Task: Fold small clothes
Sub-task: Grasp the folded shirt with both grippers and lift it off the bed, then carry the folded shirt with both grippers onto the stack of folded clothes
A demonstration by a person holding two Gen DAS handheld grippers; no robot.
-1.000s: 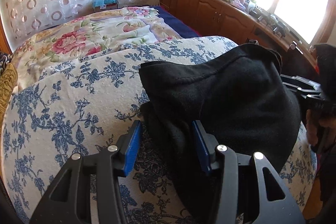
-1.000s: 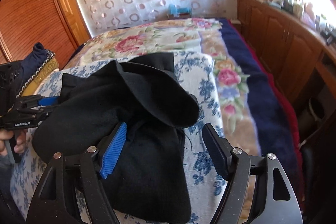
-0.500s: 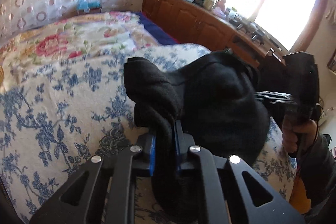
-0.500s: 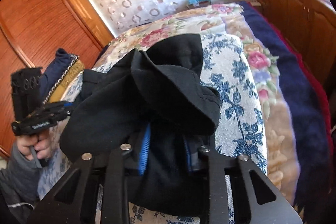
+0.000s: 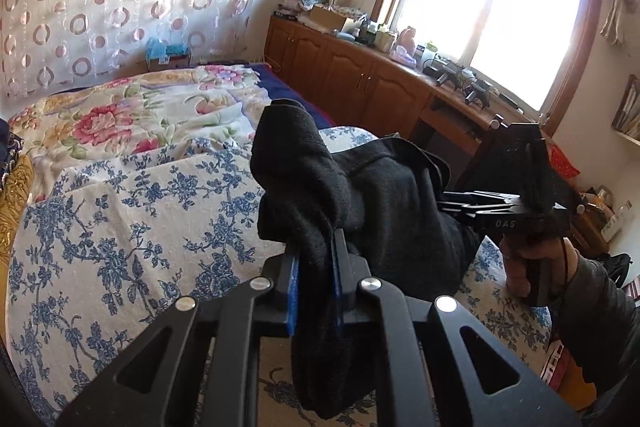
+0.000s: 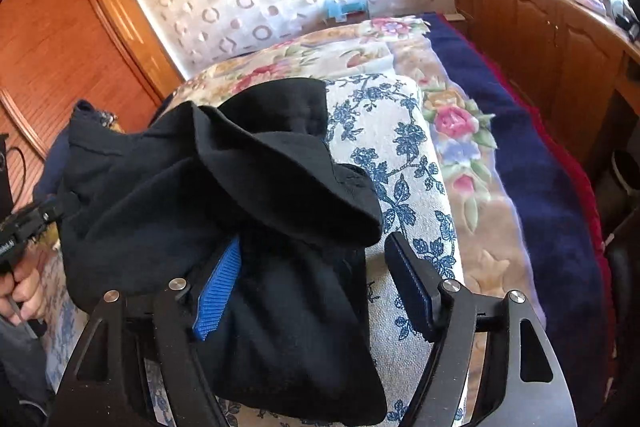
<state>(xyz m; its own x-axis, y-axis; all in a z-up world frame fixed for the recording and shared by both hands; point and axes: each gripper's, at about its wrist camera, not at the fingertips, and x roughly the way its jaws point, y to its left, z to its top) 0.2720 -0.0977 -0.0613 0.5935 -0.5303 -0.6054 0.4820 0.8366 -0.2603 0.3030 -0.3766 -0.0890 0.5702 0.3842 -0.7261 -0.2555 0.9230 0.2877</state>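
Observation:
A small black fleece garment (image 5: 360, 195) lies bunched on the blue-flowered white bed cover (image 5: 120, 247). My left gripper (image 5: 316, 267) is shut on a fold of it and holds that part up. In the right wrist view the same garment (image 6: 208, 187) drapes over the left finger of my right gripper (image 6: 316, 267), whose jaws stand wide apart. The cloth hangs between them without being pinched. The right gripper also shows in the left wrist view (image 5: 516, 211), at the garment's far side.
A rose-patterned quilt (image 5: 132, 111) and a dark blue blanket (image 6: 532, 163) cover the rest of the bed. Wooden cabinets (image 5: 360, 83) with clutter run under the window on the right. A wooden wardrobe (image 6: 60, 39) stands on the left, with folded items (image 5: 12, 171) beside it.
Both grippers closed on the garment and lifted it. Since then the right gripper has opened again. The left stays shut and has raised its fold higher.

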